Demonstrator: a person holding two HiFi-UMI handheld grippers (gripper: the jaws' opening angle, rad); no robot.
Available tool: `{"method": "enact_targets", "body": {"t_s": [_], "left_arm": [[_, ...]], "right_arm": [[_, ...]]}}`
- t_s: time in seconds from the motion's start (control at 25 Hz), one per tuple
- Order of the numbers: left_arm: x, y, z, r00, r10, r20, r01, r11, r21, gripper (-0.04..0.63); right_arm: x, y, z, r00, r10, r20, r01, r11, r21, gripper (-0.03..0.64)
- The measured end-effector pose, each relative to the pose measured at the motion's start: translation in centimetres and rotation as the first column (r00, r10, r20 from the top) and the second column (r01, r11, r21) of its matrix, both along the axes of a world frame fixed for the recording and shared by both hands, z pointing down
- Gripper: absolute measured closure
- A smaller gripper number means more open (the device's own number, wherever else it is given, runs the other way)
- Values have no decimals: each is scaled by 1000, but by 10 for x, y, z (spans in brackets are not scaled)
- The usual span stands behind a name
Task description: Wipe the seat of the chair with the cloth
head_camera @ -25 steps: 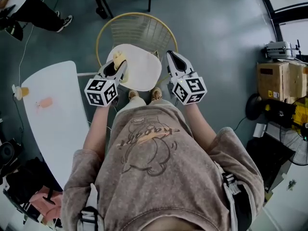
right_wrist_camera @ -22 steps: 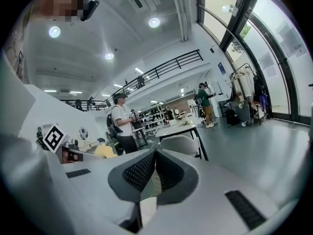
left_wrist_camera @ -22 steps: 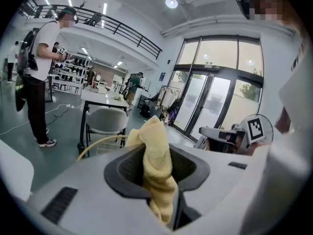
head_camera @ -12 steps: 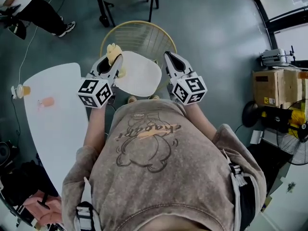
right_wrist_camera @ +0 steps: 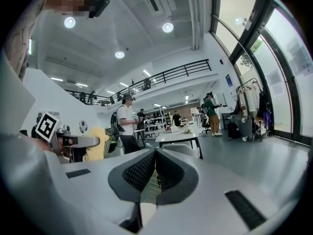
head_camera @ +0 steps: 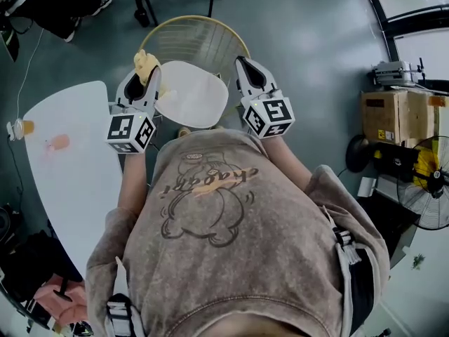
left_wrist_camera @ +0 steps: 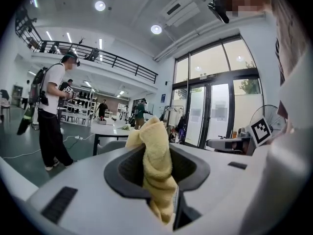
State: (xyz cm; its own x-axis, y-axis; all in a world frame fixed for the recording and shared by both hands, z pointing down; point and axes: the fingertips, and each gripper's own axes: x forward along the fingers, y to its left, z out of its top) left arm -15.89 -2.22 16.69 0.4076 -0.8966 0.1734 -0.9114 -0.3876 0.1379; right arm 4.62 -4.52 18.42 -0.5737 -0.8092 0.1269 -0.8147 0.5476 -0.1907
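Left gripper (head_camera: 146, 83) is clamping the yellow cloth (left_wrist_camera: 155, 165) beside the seat (head_camera: 191, 93) of the chair (head_camera: 210, 27); right gripper (right_wrist_camera: 155, 168) is sitting closed and empty.

In the head view, the left gripper is pointing toward the upper left of the frame. The cloth is bunching at its tip, just off the upper-left edge of the cream seat, by the chair's wire back. The left gripper view is showing the jaws pinching the cloth, which is standing up out of them in a twisted fold. The right gripper is hovering at the seat's right edge, upper centre of the frame, and its own view is showing the jaws pressed together with nothing between them. A white bench (head_camera: 70, 174) is lying at the left of the frame.
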Motion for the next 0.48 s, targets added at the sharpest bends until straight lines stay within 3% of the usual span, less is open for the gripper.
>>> {"method": "enact_targets", "body": {"t_s": [0.48], "left_arm": [[-10,3,33,999,-45,-5,45,999,-26,476]], "right_arm": [[-4,9,26,999,-16,-32,15,999,-29,589]]}}
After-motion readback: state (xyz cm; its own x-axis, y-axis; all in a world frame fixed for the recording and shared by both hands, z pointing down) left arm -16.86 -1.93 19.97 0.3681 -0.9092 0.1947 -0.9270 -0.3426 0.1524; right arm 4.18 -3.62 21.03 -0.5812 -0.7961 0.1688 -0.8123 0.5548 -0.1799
